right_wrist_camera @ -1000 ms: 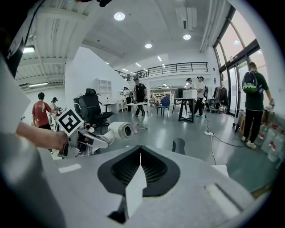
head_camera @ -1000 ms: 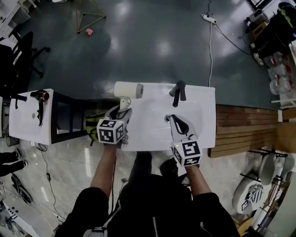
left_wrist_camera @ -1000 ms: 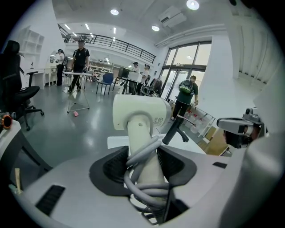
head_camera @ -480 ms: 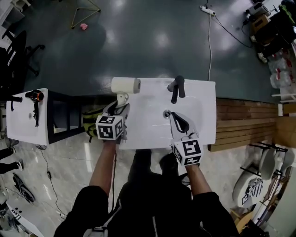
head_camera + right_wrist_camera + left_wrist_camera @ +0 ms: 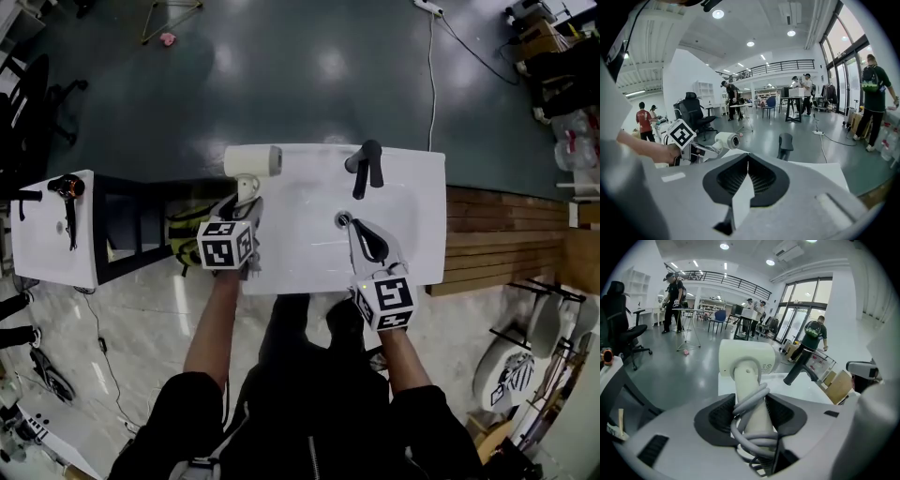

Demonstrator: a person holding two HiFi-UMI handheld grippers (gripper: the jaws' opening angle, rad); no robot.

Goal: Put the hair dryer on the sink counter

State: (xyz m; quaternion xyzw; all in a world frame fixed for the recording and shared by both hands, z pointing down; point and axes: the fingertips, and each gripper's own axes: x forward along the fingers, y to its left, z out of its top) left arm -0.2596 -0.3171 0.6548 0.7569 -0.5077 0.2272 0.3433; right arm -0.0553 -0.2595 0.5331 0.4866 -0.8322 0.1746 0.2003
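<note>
A cream hair dryer (image 5: 253, 161) is at the back left corner of the white sink counter (image 5: 412, 192), its barrel pointing right. My left gripper (image 5: 246, 208) is shut on its handle, which has the grey cord wound round it. In the left gripper view the hair dryer (image 5: 745, 359) stands up between the pads of the left gripper (image 5: 752, 408). I cannot tell whether it touches the counter. My right gripper (image 5: 349, 225) hovers over the basin near the drain, shut and empty. In its own view the right gripper (image 5: 747, 161) has its jaws together.
A dark faucet (image 5: 366, 167) stands at the back of the basin. A second, black hair dryer (image 5: 66, 187) lies on a white table at the left, beyond a dark rack (image 5: 141, 230). Wooden boards (image 5: 497, 244) lie to the right. People stand far off in the hall.
The head view has shifted a little. The hair dryer in my left gripper has crept slightly left relative to the faucet. The right gripper holds its place.
</note>
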